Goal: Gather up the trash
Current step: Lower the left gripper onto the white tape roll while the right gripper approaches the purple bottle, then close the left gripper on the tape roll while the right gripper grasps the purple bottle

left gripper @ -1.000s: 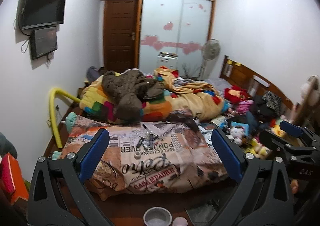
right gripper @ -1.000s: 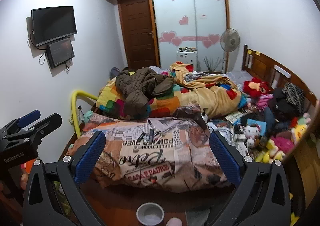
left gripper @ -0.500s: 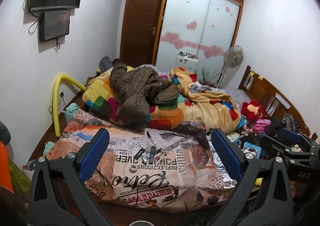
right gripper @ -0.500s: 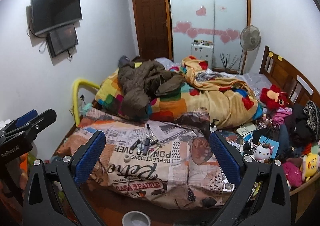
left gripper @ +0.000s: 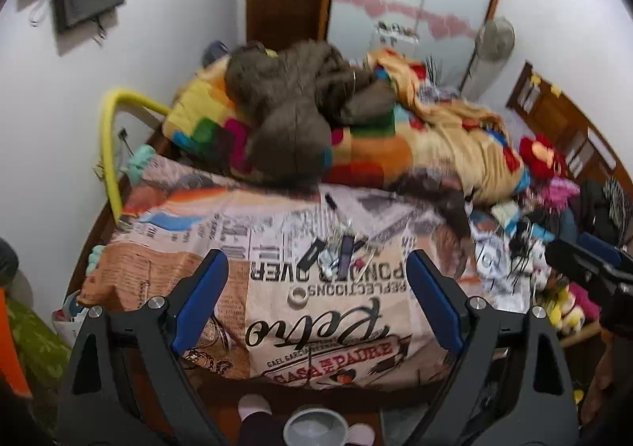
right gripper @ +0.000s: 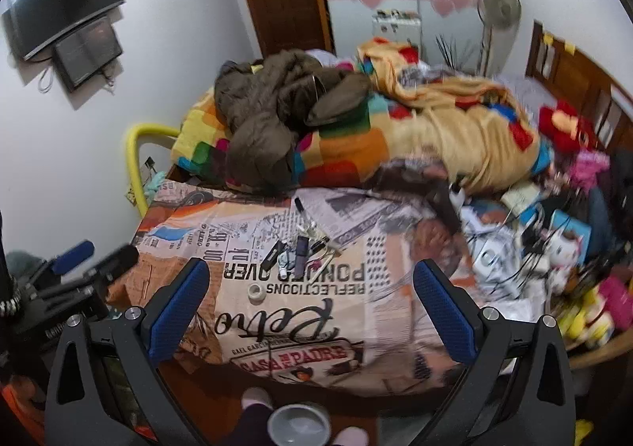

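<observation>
Scattered small dark tubes and sticks (left gripper: pixel 340 254) on newspaper-print quilt (left gripper: pixel 221 224), lying dead ahead of left gripper (left gripper: pixel 316 303), jaws just narrowing yet spread, empty; right gripper (right gripper: pixel 310 305) likewise gaping.

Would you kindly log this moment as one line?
left claw: open, empty | right claw: open, empty | small litter: on newspaper-print quilt

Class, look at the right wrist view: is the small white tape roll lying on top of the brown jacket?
No. The tape roll lies on the newspaper-print cover, well nearer the camera than the jacket.
</observation>
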`<state>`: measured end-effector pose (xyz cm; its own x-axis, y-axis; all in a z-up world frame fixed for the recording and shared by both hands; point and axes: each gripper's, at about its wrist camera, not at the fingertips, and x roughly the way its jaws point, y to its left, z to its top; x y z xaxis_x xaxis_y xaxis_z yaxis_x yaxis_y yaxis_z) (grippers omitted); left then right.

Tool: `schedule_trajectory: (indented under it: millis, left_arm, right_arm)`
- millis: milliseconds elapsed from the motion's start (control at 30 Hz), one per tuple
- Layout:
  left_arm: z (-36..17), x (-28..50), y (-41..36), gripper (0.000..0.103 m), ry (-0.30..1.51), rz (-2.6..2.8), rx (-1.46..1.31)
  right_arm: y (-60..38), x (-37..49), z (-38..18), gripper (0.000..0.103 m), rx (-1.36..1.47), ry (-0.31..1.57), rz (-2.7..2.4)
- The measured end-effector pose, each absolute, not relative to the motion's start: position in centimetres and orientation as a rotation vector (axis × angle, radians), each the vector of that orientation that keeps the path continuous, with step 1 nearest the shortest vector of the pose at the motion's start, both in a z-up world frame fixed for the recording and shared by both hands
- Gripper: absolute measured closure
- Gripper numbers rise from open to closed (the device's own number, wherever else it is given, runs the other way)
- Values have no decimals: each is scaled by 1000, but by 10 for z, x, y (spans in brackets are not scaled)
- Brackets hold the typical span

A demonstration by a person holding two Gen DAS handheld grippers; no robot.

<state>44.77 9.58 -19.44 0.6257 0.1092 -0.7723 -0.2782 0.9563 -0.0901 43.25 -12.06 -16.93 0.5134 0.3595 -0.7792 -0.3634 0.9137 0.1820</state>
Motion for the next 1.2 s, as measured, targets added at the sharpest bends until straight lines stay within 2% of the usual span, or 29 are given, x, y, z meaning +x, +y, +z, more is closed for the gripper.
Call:
schedule_trajectory:
  millis: [167, 333, 433, 500, 633, 800, 1067, 1200]
  left_arm:
    - [-258, 477, 112, 11, 972, 124, -163]
    - [-329, 505, 125, 13, 1053, 73, -179]
    - [-367, 516, 131, 30, 1080, 57, -213]
    - [-392, 525, 135, 43, 1098, 34, -230]
    - [-434, 536, 137, 43, 1130, 1, -250]
    - [-483, 547, 143, 43, 1195, -5, -282]
    - [-514, 550, 146, 44, 1205, 4, -277]
    - [-524, 553, 143, 51, 1209, 5, -268]
  right_arm:
    - [-100, 456, -221, 6, 59, 1003, 382]
    - [-81, 475, -270, 19, 57, 1054, 365]
    - [-70, 485, -295, 26, 23, 1068, 365]
    - [-64, 493, -311, 39, 7, 1074, 369]
    - [-50, 513, -341, 56, -8, 1089, 400]
    - [-36, 540, -373, 58, 11, 1102, 428]
    - [-18, 576, -423, 58, 70, 1174, 463]
    - [-7, 592, -441, 66, 52, 1199, 467]
